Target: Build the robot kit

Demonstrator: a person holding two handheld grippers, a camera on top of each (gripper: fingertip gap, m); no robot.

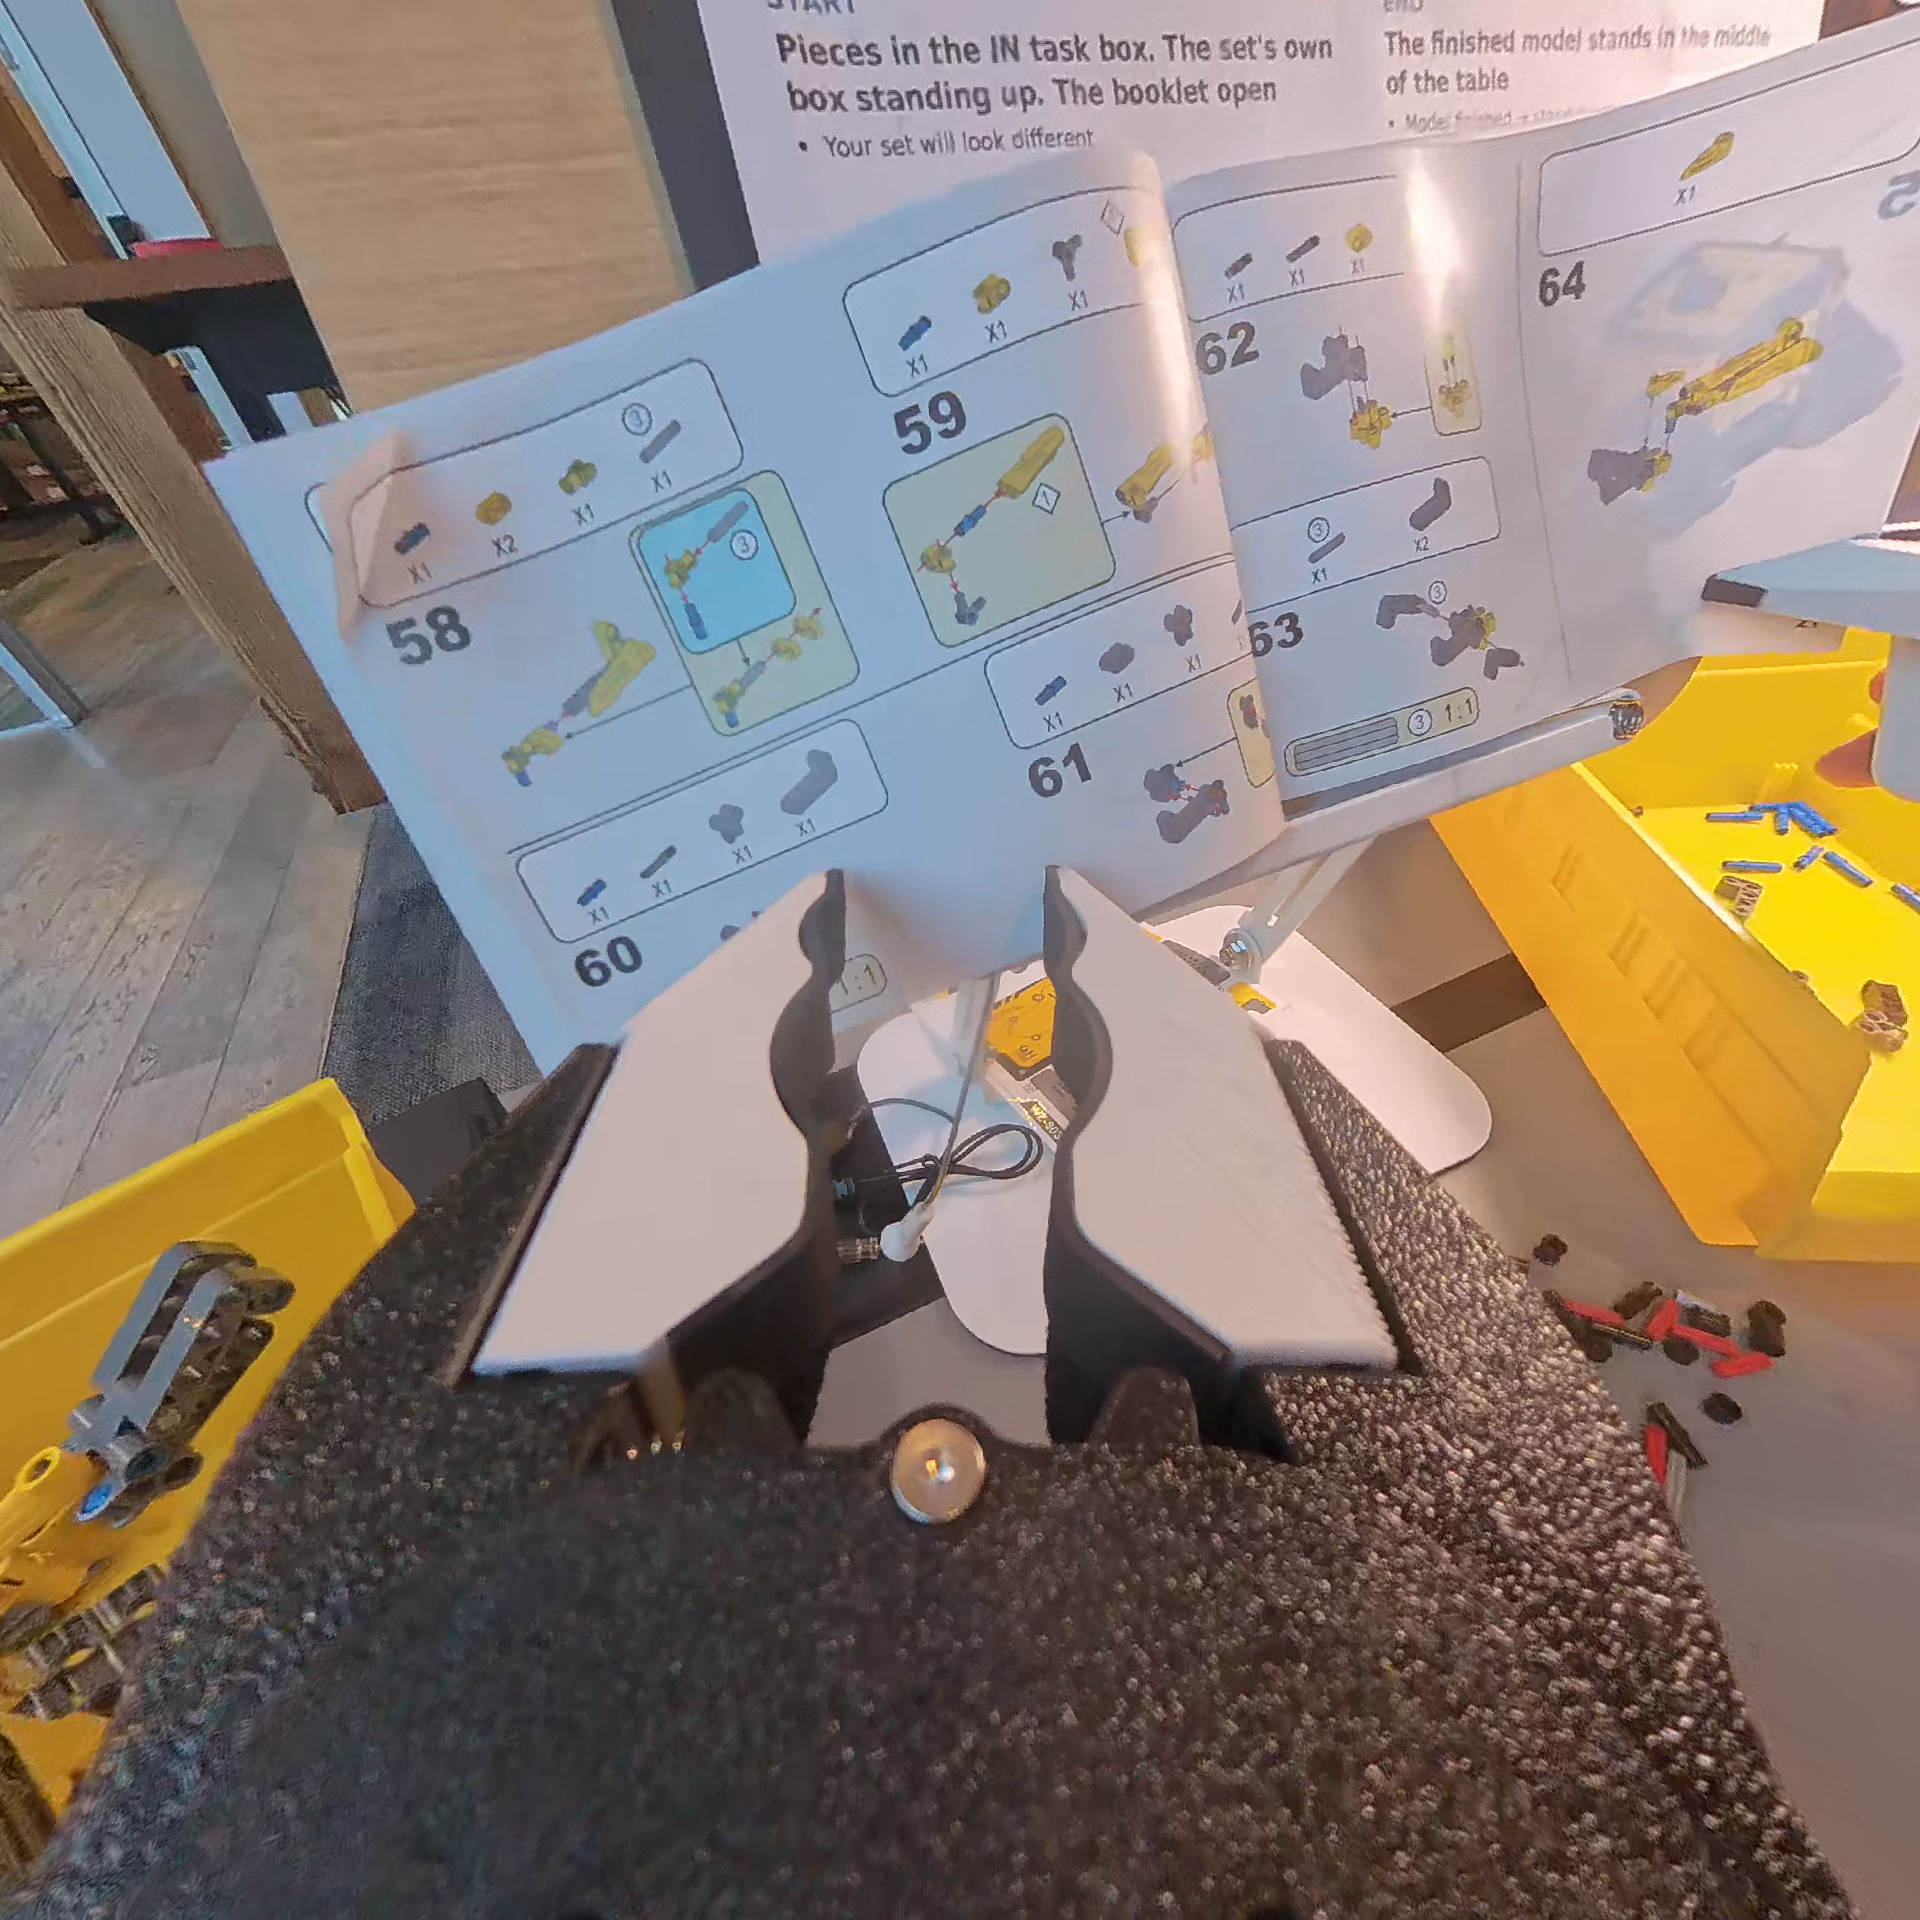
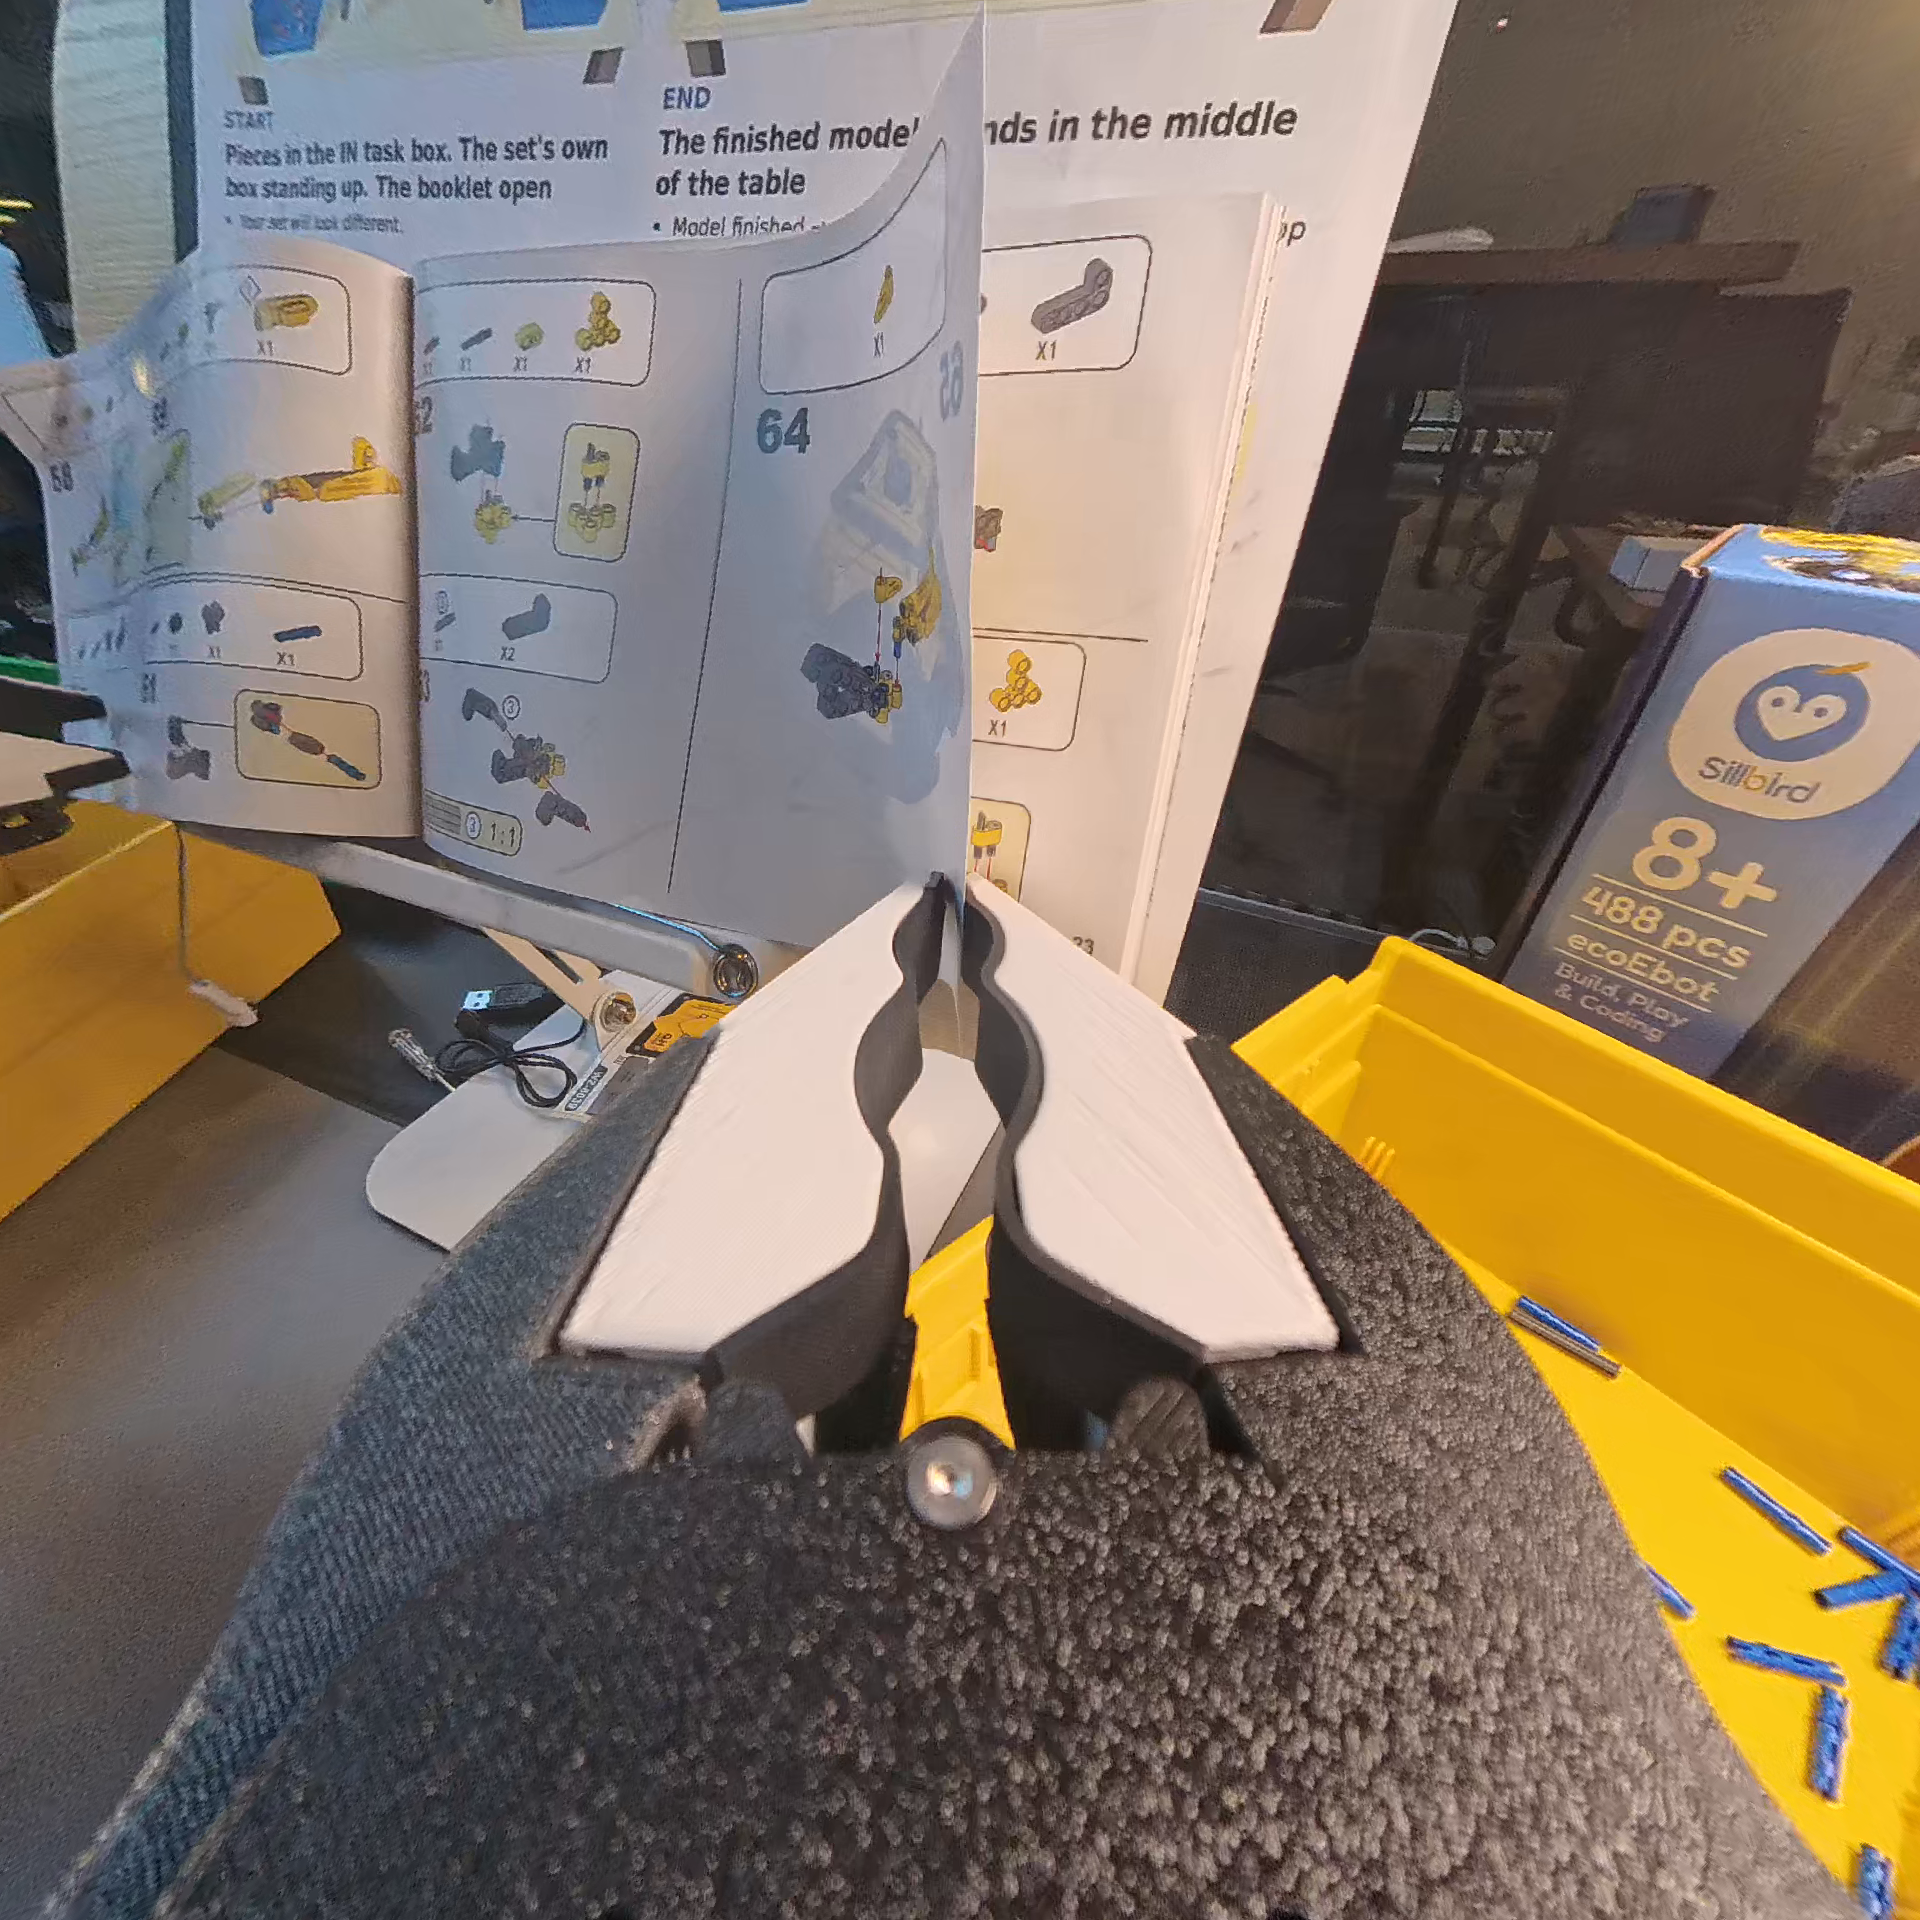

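**Page pinched at the booklet**

The booklet (image 2: 312, 540) stands open on a white stand (image 2: 457, 1164). The right gripper (image 2: 954, 883) is clenched on the lifted page (image 2: 831, 582). The left gripper (image 1: 940, 883) is released, empty, before the booklet's lower edge. Yellow bins (image 2: 1558, 1174) flank them.

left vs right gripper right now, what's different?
The left gripper is open and holds nothing; the right gripper is shut on a page of the instruction booklet. The left one points at the booklet's left-hand pages, the right at its lifted page edge. Both have white fingers with black pads.
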